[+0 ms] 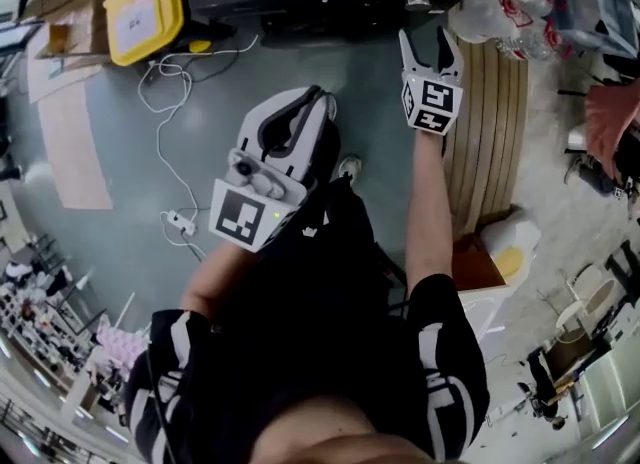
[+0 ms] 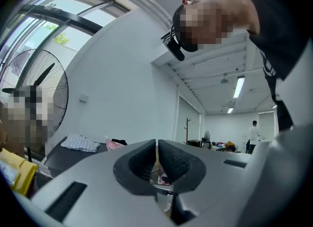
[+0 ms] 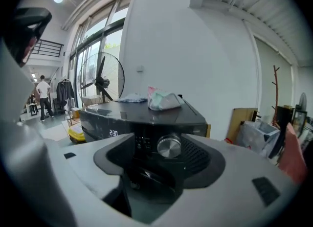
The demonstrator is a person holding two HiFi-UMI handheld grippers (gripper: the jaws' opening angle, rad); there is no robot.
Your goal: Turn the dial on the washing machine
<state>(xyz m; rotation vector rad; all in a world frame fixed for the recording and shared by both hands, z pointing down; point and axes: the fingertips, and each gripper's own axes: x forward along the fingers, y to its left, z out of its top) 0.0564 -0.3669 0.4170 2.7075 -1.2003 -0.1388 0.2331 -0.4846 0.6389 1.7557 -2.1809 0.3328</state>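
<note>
- Two grippers are seen, and neither is closed on the dial (image 3: 169, 147). The turn is judged not to be under way, and whether any turn is already made cannot be read.
- The right gripper (image 3: 162, 156) is held with its jaws wide apart. The dial is framed between them but untouched, on the front panel of the washing machine (image 3: 146, 116).
- The left gripper (image 2: 157, 147) is kept back by the body, its jaws together on nothing.
- The dial is shaped as a round knob with a brushed silver face.
- The machine is cased in glossy black, with lit digits (image 3: 113, 133) and a crumpled pale cloth (image 3: 164, 100) laid on top.
- The pads (image 3: 198, 155) are ribbed and dark, set in matte grey shells.
</note>
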